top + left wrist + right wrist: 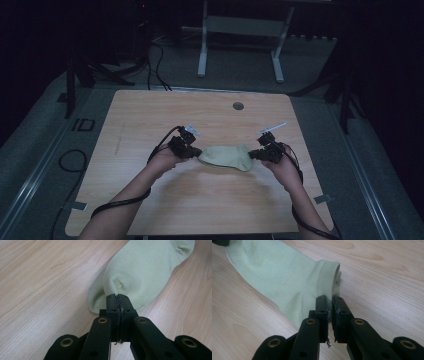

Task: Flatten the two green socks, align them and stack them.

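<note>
A pale green sock (225, 156) lies flat across the middle of the wooden table (150, 120), stretched between my two grippers. My left gripper (193, 151) is at the sock's rounded toe end. In the left gripper view its jaws (117, 297) are pressed together on a small pinch of the sock (142, 267). My right gripper (255, 154) is at the ribbed cuff end. In the right gripper view its jaws (330, 299) stand a thin slit apart with the edge of the cuff (328, 277) running in between them.
A round grommet hole (238, 106) sits near the table's far edge. Beyond the table stands a white metal frame (202, 50) on grey carpet. Black cables (75, 160) lie on the floor to the left. Bare wood surrounds the sock on all sides.
</note>
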A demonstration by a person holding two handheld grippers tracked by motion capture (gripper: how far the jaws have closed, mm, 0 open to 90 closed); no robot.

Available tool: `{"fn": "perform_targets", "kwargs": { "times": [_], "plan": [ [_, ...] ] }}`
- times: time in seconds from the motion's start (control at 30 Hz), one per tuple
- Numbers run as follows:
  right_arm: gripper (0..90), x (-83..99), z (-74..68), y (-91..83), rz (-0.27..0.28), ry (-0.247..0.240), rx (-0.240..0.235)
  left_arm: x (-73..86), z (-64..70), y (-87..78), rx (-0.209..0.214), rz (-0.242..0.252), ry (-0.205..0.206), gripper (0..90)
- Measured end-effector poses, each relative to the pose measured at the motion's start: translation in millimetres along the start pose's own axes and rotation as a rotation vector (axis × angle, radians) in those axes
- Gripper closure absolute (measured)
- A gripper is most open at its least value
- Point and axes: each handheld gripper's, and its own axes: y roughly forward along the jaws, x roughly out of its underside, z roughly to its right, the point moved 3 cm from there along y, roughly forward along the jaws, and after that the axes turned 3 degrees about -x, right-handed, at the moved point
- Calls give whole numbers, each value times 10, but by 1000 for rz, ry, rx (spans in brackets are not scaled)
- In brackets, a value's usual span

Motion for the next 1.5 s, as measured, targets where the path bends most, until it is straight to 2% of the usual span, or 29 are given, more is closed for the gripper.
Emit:
{"fn": "perform_targets", "kwargs": {
  "times": [0.13,0.27,0.3,0.43,0.53,0.57,0.67,0.7,0.77,0.97,1.03,1.1,1.23,1.33,1.5],
  "plan": [
    [835,25,36,84,-15,16,-12,46,-9,87,-7,-24,8,883],
    [833,47,85,162,-26,31,-11,70,-40,152,0,-32,-11,882],
    [833,51,101,177,-29,33,-11,75,-45,166,1,-39,-2,882],
    [829,64,152,226,-37,46,-10,77,-63,214,1,-42,-13,882],
    [768,73,171,259,-45,47,-8,98,-53,251,-1,-62,-6,875],
    [737,76,178,267,-49,49,-5,103,-58,251,-13,-65,2,859],
    [681,76,211,242,-34,61,8,105,-79,219,-20,-46,-15,682],
    [671,75,216,223,-28,63,10,103,-80,198,-26,-34,-10,634],
    [659,72,219,183,-16,62,13,91,-78,149,-41,-13,-10,595],
    [636,41,141,73,14,48,11,19,-40,1,-82,40,3,595],
    [640,23,94,54,24,35,4,-9,-10,-36,-77,63,4,613],
    [660,6,37,52,34,20,0,-38,49,-37,-62,83,9,671],
    [768,-5,-62,113,29,-7,-4,-78,167,75,-61,86,36,846],
    [814,16,-104,174,24,-19,6,-64,204,212,-57,62,44,852],
    [813,44,-81,300,2,-15,15,-28,197,389,-48,50,41,850]
  ]
}}
